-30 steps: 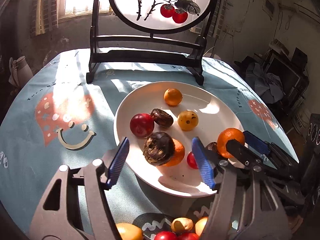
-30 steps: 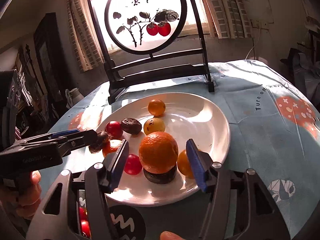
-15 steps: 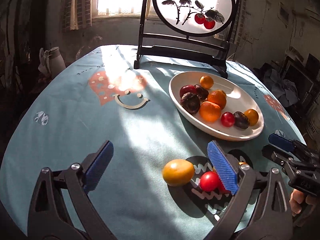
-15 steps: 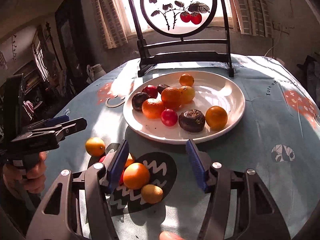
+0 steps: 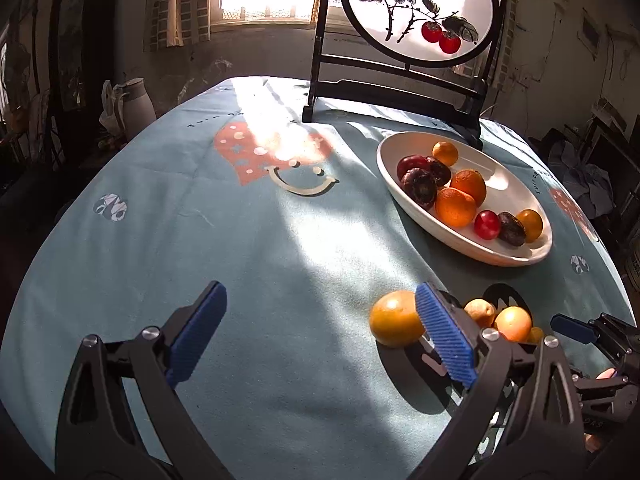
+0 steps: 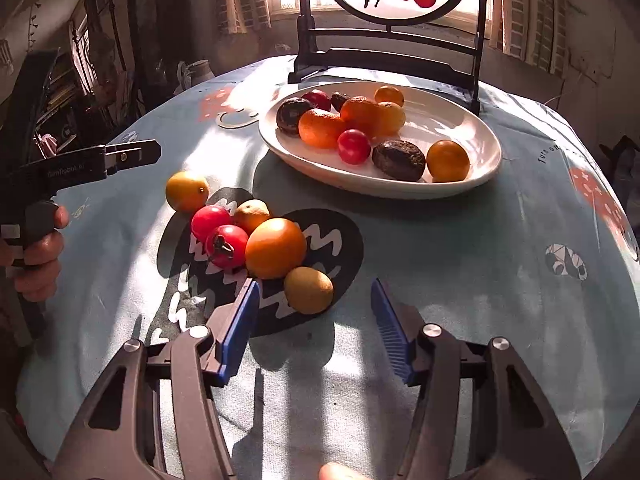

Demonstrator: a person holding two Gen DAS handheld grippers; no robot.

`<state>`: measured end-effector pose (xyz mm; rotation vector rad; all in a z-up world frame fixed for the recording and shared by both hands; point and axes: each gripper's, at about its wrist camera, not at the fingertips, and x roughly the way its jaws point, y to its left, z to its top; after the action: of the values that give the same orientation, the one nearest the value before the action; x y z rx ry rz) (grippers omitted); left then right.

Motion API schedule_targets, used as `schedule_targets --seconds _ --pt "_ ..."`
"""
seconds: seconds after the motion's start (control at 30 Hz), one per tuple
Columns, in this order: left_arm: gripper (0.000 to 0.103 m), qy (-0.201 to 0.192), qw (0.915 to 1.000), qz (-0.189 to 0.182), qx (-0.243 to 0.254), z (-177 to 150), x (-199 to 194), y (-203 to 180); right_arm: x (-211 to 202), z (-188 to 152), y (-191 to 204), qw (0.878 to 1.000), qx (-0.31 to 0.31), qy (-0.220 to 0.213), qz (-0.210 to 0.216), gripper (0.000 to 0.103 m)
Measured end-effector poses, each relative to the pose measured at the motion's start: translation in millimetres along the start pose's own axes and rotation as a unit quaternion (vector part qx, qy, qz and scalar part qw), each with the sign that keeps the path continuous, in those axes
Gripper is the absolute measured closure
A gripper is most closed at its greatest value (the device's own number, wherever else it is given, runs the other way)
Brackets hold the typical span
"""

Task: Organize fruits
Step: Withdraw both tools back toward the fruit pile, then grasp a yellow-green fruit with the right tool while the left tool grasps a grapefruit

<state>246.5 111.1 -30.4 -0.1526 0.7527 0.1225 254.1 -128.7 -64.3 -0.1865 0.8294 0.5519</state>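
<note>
A white plate holds oranges, red fruits and dark fruits. Nearer on the blue tablecloth lies a loose pile: a big orange, two red tomatoes, a yellow fruit and a small olive-yellow fruit. My right gripper has its jaws closing, the olive-yellow fruit just ahead between the tips, pads not touching it. My left gripper stands wide open over bare cloth, the yellow fruit beside its right fingertip. In the left wrist view, the plate is far right.
A round painted screen on a black stand rises behind the plate. A white jug stands beyond the table's far left edge. A person's hand holds the left gripper at the left. Sunlit cloth stretches left of the plate.
Both grippers have pulled back from over the plate to the loose fruits near the table's front. The left jaws have spread wider; the right jaws have narrowed a little.
</note>
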Motion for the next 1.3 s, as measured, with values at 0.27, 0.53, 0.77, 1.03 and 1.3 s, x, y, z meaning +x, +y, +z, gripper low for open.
schedule_targets --seconds 0.27,0.53,0.77,1.03,1.3 --pt "0.006 0.009 1.0000 -0.003 0.000 -0.2 1.8 -0.7 8.5 -1.2 2.5 1.000 -0.013 0.016 -0.002 0.064" --pt "0.006 0.012 0.9999 0.000 -0.002 0.4 4.1 0.8 13.4 1.8 2.0 1.000 -0.013 0.021 0.010 0.075" --pt "0.006 0.019 0.9998 -0.009 -0.004 -1.1 8.3 2.4 -2.4 3.1 -3.6 1.000 -0.003 -0.009 0.006 0.076" --pt "0.013 0.029 0.9959 -0.077 0.035 -11.2 13.2 -26.2 -12.5 4.9 -19.6 0.998 0.049 -0.028 0.002 0.076" --pt "0.042 0.052 0.9919 -0.110 0.038 -17.1 24.4 -34.8 -11.8 3.8 -19.5 0.998 0.052 -0.027 0.000 0.076"
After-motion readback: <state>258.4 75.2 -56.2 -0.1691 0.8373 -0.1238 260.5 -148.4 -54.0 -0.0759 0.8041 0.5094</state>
